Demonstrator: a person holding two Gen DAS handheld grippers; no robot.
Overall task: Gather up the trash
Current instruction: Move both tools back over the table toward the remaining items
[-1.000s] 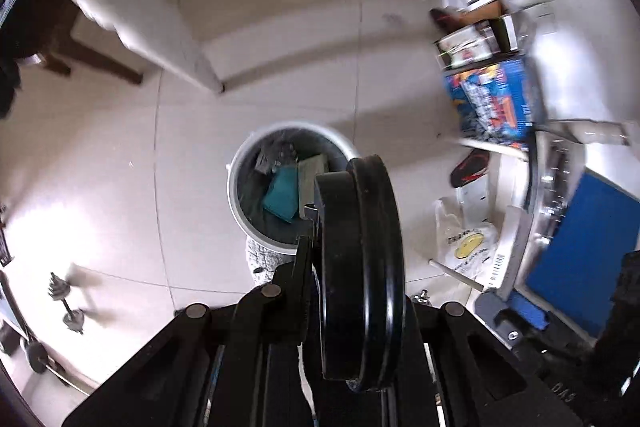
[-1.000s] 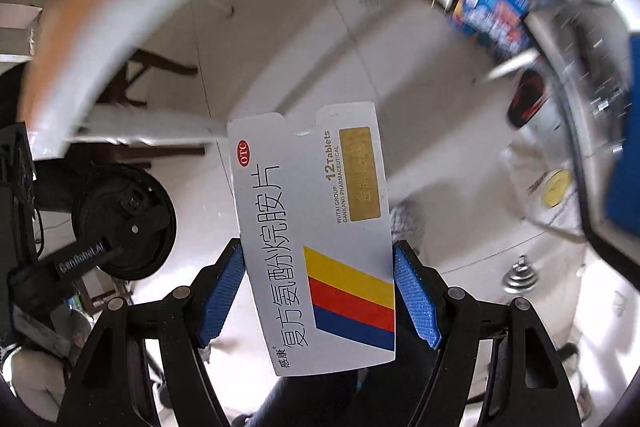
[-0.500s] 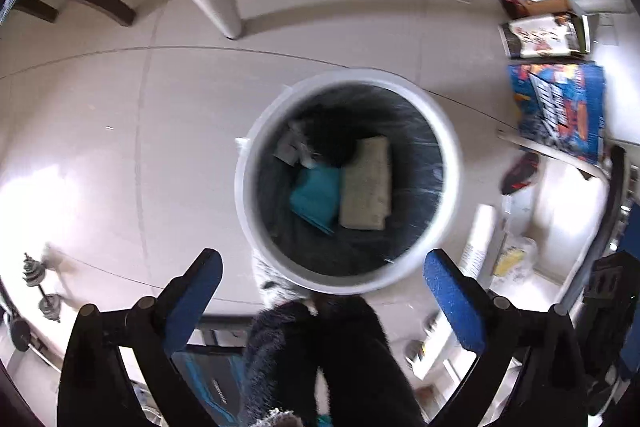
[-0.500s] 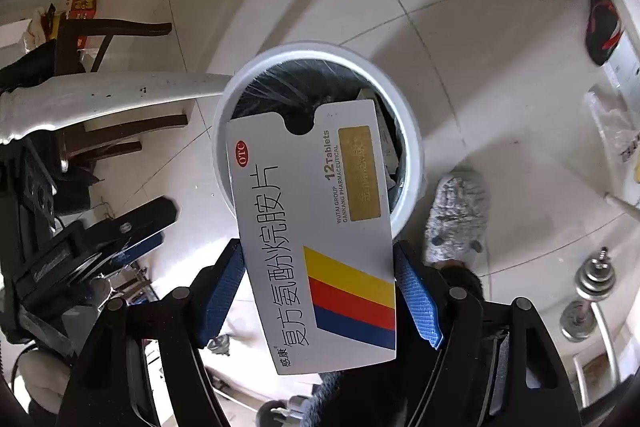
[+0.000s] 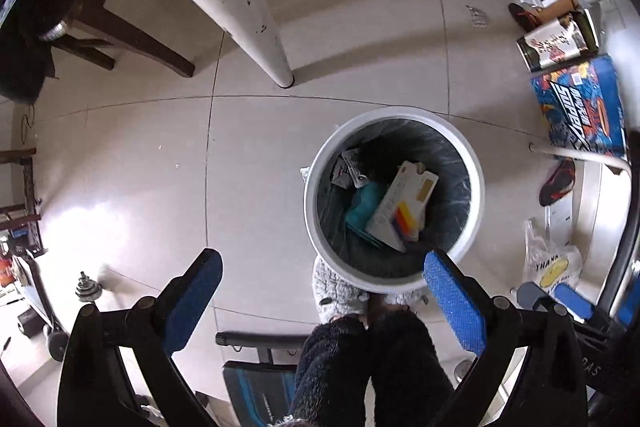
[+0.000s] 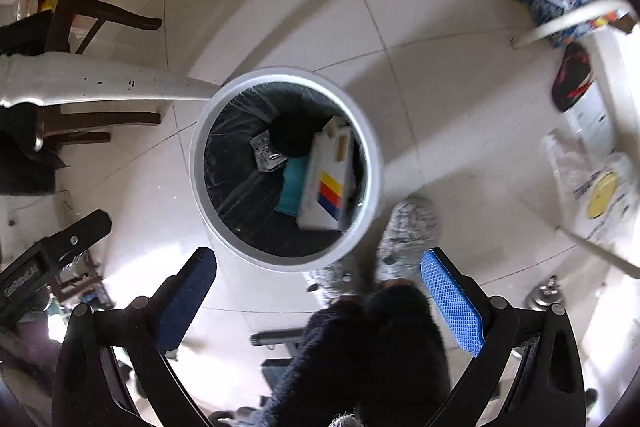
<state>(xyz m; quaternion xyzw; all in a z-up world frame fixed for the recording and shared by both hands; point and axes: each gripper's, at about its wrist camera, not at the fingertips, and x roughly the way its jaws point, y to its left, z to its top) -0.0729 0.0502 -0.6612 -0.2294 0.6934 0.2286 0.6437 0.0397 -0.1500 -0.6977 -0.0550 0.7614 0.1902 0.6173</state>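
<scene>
With both sets of jaws spread wide and empty, left gripper point(image 5: 320, 291) and right gripper point(image 6: 318, 287) hang above the white bin point(image 6: 374, 163). Tablet box point(image 6: 326, 183) lies inside, tilted against the right wall beside a teal packet point(image 6: 292, 189). Long axis runs near-to-far, striped end nearer the grippers.

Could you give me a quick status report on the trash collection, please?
Both grippers open and empty, left gripper, right gripper. Tablet box lies in the trash bin, beside a teal item. Nothing in the way.
</scene>
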